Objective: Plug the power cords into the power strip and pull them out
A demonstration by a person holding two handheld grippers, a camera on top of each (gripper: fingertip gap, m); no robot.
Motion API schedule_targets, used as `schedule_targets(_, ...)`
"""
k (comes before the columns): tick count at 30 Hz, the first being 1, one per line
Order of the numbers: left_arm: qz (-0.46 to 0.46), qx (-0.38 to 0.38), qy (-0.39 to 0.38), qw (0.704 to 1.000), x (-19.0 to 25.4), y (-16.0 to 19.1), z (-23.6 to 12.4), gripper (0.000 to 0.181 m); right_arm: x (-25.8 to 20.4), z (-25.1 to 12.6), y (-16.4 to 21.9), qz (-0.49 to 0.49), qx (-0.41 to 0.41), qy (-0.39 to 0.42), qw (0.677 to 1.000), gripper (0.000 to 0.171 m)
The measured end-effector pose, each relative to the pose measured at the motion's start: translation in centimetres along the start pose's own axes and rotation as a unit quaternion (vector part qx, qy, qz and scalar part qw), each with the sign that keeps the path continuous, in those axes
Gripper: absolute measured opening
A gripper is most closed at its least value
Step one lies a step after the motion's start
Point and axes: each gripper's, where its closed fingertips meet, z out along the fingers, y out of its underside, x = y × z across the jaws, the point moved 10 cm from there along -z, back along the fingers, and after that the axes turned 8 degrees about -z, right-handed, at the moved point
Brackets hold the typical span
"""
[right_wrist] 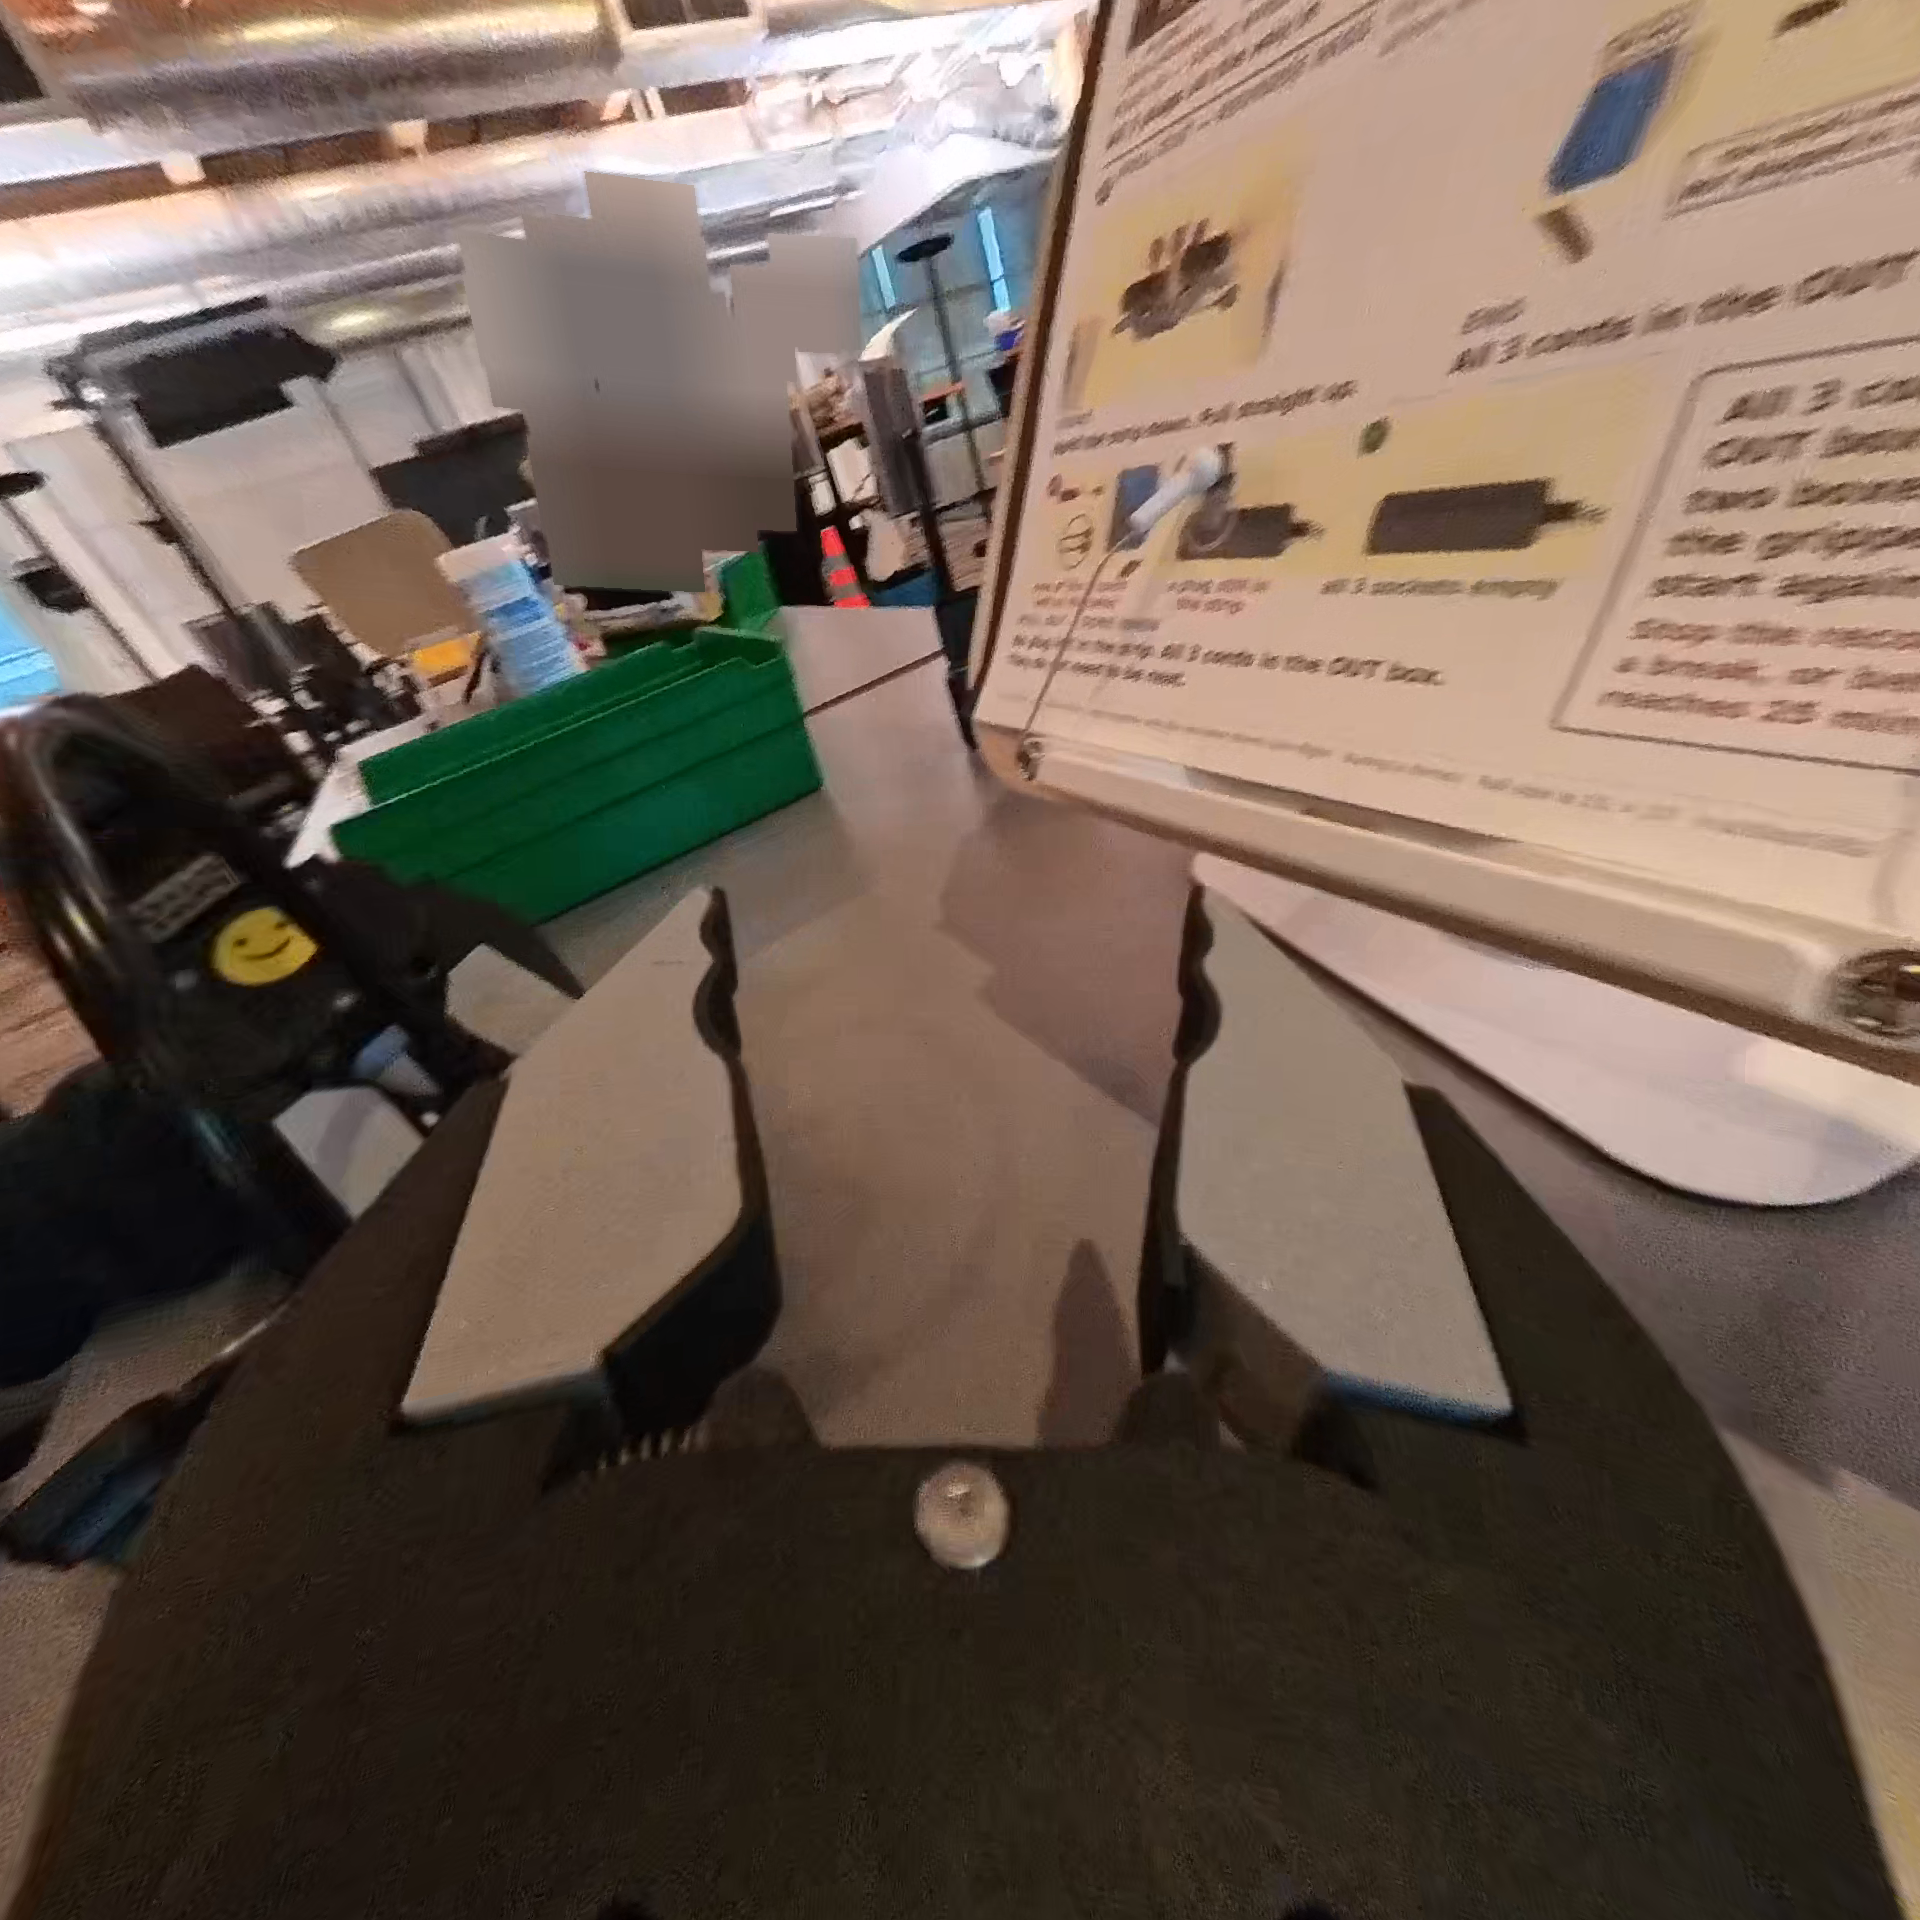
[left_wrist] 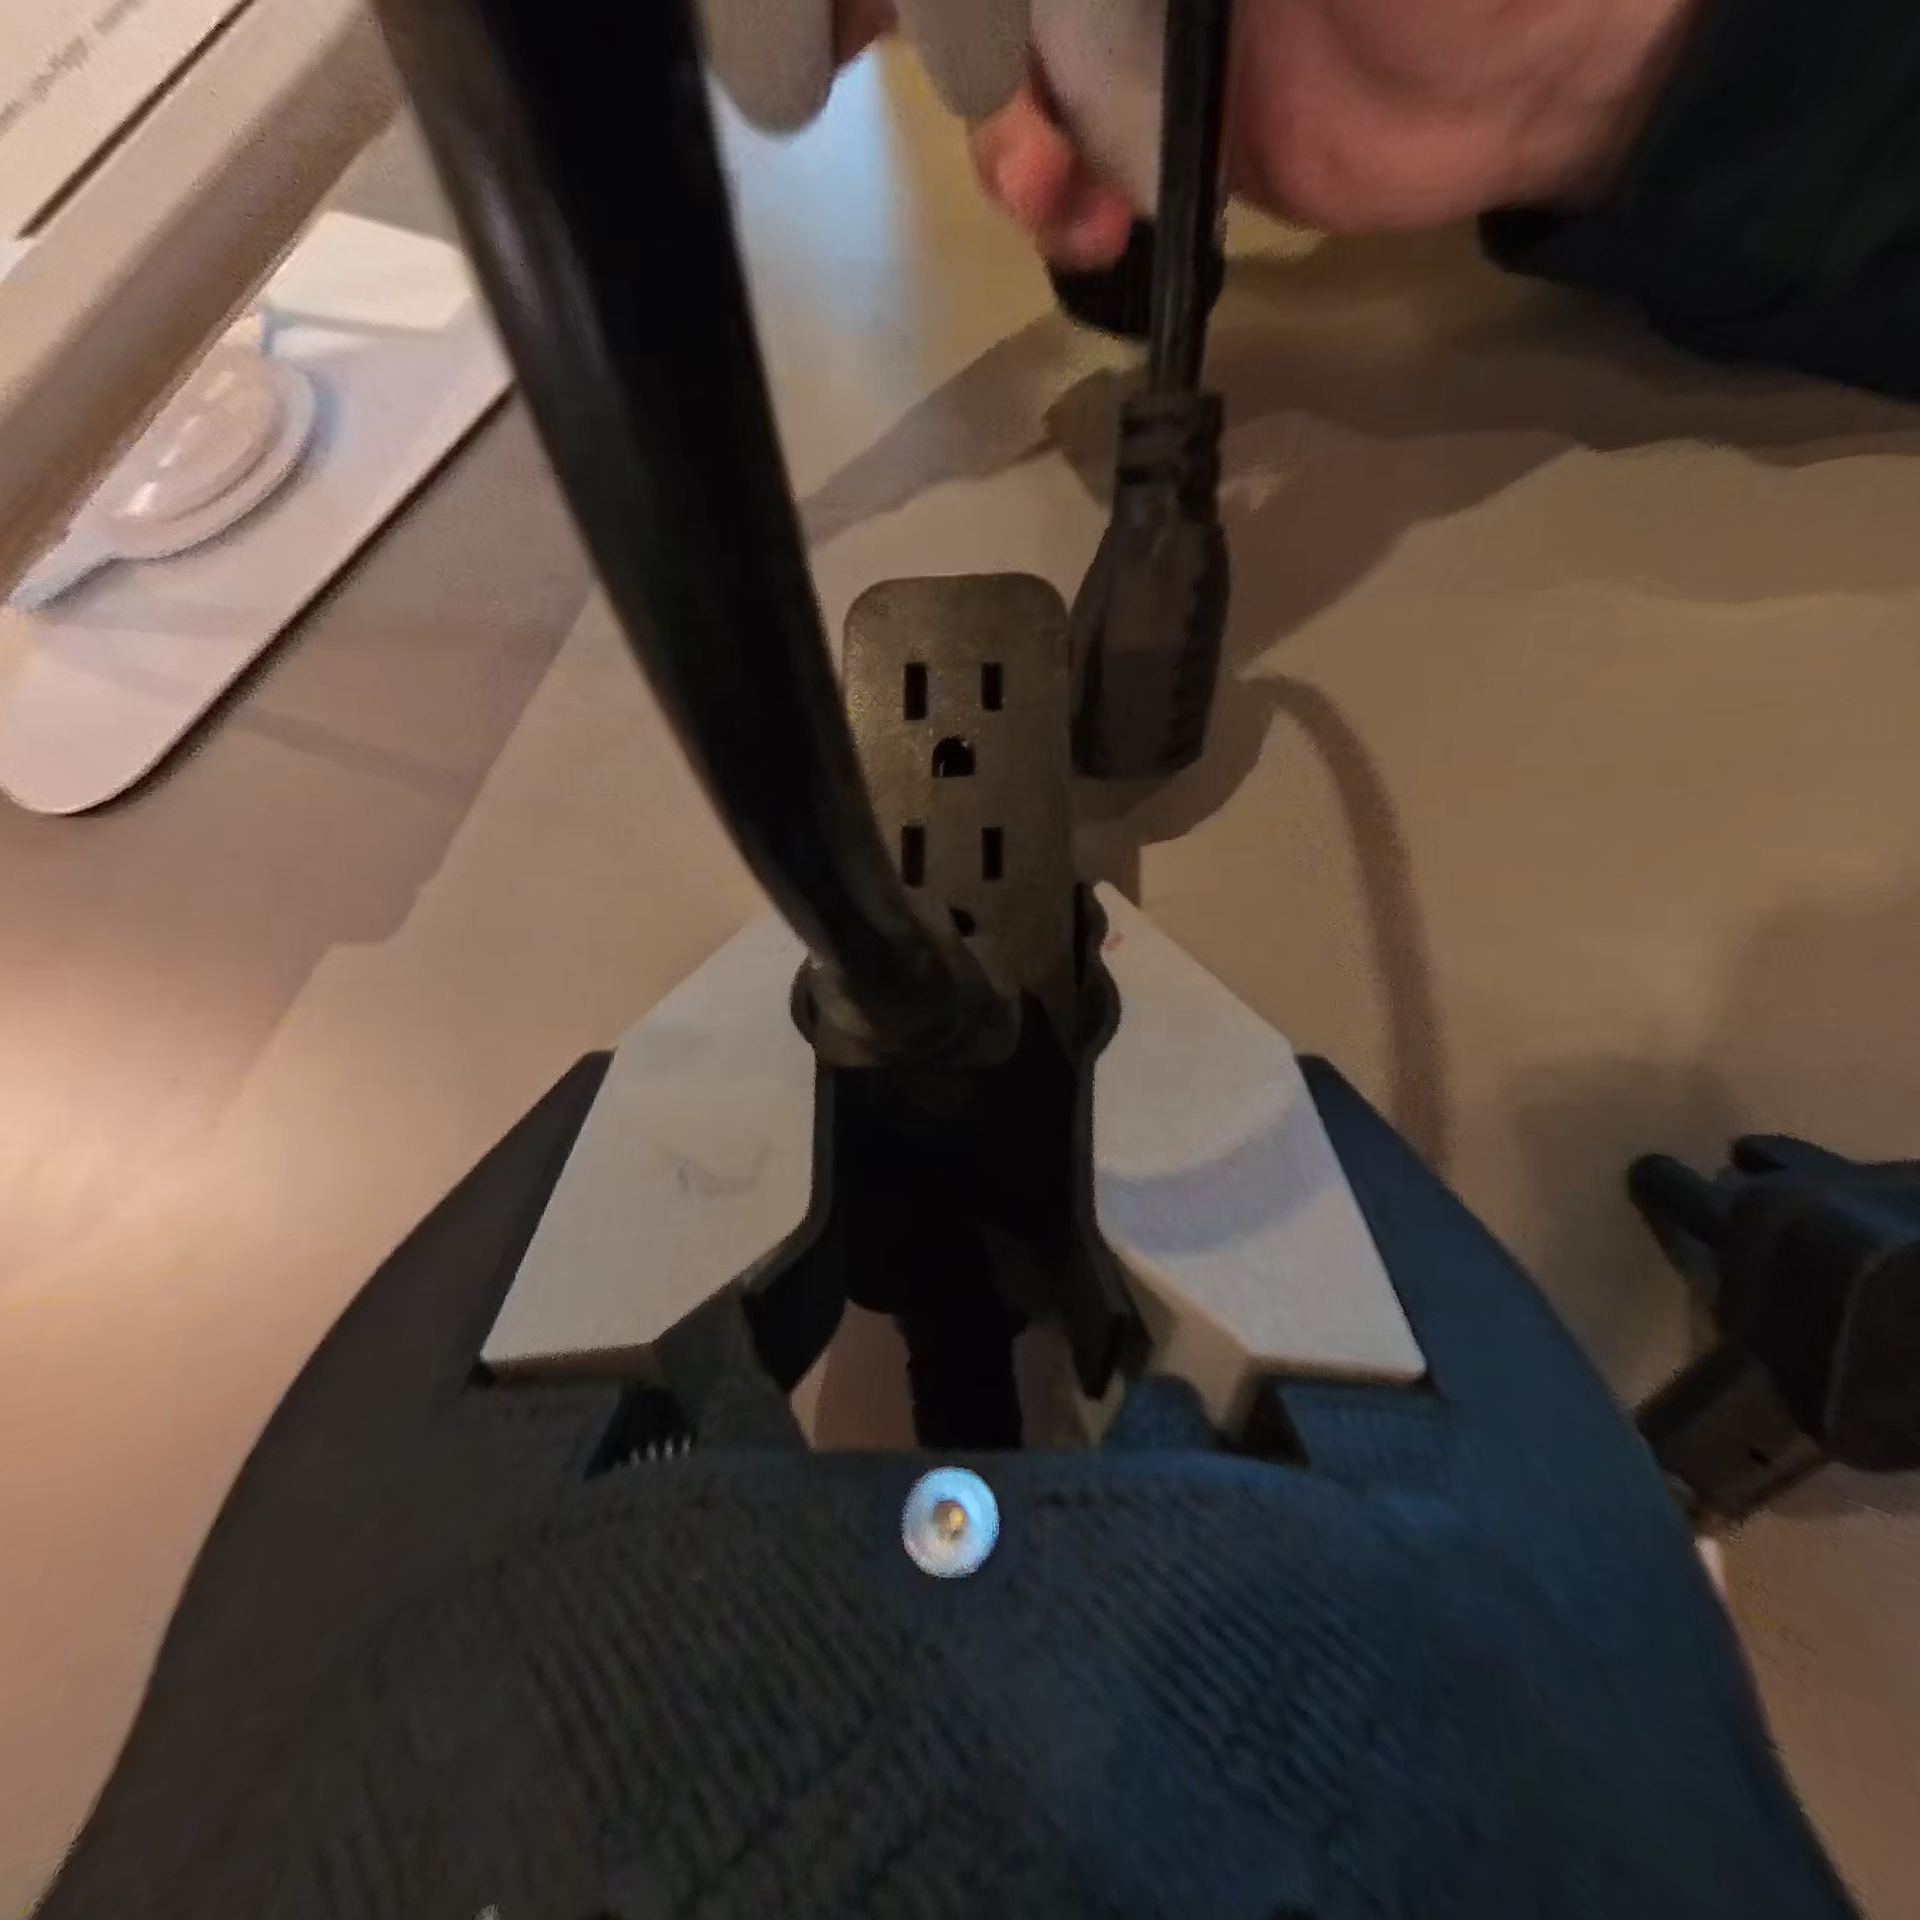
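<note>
Left gripper (left_wrist: 951, 997) closed narrow on a black plug (left_wrist: 904, 1023), thick black cord (left_wrist: 623, 468) arching up and away to the upper left. Just ahead of the tips, the dark power strip (left_wrist: 961, 748), two sockets showing bare; whether the held plug is seated in a nearer socket cannot be told. Beside the strip's right edge, a second black plug (left_wrist: 1153, 623) hanging upright from a hand (left_wrist: 1351, 104). A third plug (left_wrist: 1808, 1351) lying loose toward the tabletop's (left_wrist: 312, 987) right edge. Likely stiff, springy cable and a rigid moulded plug: best taken by the plug body, not the cord. Right gripper (right_wrist: 951, 997) wide open, holding nothing, above bare tabletop near an instruction board (right_wrist: 1455, 416) and a green bin (right_wrist: 623, 769).
</note>
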Motion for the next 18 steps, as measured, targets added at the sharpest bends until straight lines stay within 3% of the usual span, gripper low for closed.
schedule_targets(5,-0.026,0.017,0.114,0.993,0.1,0.1,-0.8,0.042,-3.2,1.1,-0.5,-0.016,0.004,-0.158,0.987,0.071)
schedule_targets(10,-0.035,-0.008,0.156,0.987,0.3,0.3,-0.6,0.042,-7.4,1.8,-0.5,-0.092,-0.003,-0.278,0.956,0.057)
schedule_targets(14,-0.022,-0.023,0.184,0.982,1.1,0.4,-0.3,0.042,-9.6,3.3,0.0,-0.129,-0.026,-0.300,0.945,0.058)
schedule_targets(18,-0.012,-0.048,0.198,0.979,2.1,0.1,0.4,0.042,-11.5,4.5,0.1,-0.154,-0.026,-0.334,0.930,0.048)
